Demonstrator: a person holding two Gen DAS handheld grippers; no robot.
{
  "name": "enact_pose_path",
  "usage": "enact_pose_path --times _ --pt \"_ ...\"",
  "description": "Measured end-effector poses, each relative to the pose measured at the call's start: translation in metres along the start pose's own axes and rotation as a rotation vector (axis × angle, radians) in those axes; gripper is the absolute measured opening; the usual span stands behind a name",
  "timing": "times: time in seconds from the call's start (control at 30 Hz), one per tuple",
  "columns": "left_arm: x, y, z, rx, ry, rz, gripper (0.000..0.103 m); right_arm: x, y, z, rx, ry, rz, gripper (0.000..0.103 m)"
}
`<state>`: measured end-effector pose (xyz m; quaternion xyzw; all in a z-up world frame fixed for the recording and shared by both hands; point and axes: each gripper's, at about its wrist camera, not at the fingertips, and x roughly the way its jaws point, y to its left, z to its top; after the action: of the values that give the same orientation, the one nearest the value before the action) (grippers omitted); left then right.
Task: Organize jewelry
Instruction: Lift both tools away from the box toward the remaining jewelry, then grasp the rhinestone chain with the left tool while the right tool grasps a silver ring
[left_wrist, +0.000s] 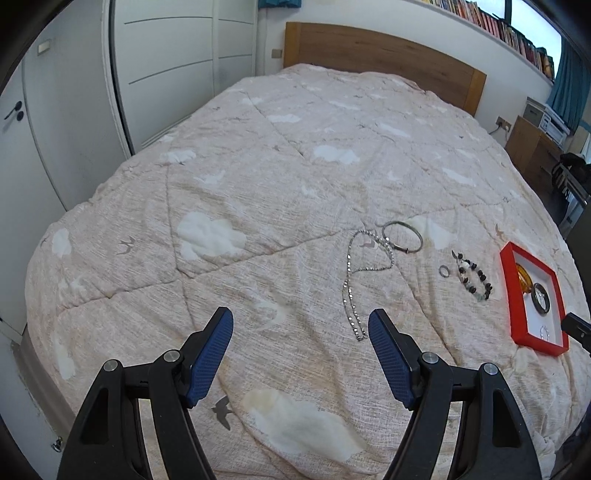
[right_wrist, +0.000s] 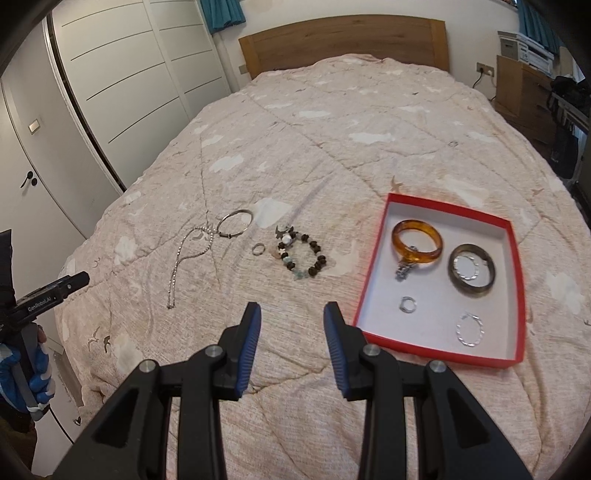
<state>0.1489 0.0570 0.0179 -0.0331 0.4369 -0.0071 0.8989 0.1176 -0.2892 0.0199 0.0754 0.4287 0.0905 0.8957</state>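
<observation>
A red tray (right_wrist: 519, 258) (left_wrist: 506, 280) lies on the bed. In it are an amber bangle (right_wrist: 417, 242), a dark bangle (right_wrist: 472, 275), a small ring (right_wrist: 407, 304) and a thin silver hoop (right_wrist: 469, 329). On the cover to its left lie a beaded bracelet (right_wrist: 303, 256) (left_wrist: 472, 275), a small ring (right_wrist: 258, 249) (left_wrist: 444, 271), a silver bangle (right_wrist: 234, 223) (left_wrist: 402, 236) and a silver chain necklace (right_wrist: 184, 262) (left_wrist: 354, 284). My left gripper (left_wrist: 301, 328) is open and empty, just short of the chain's near end. My right gripper (right_wrist: 291, 317) is open and empty, in front of the beaded bracelet.
The bed has a beige quilted cover (right_wrist: 332, 147) and a wooden headboard (right_wrist: 343, 37). White wardrobe doors (right_wrist: 110, 92) stand on the left. A wooden desk (right_wrist: 524, 85) stands at the right. The left gripper body (right_wrist: 48, 291) shows at the right wrist view's left edge.
</observation>
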Motion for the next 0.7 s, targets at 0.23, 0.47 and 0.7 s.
enact_pose_path --times 0.23,0.47,0.7 --pt "0.050 -0.009 0.003 0.028 0.066 -0.041 0.070 0.057 0.014 0.004 -0.012 0.093 0.081 0.034" --pt "0.104 -0.018 0.009 0.046 0.155 -0.083 0.061 0.118 0.037 0.010 -0.059 0.168 0.141 0.034" --pt "0.146 -0.037 0.015 0.090 0.216 -0.133 0.045 0.167 0.041 0.023 -0.056 0.205 0.165 0.034"
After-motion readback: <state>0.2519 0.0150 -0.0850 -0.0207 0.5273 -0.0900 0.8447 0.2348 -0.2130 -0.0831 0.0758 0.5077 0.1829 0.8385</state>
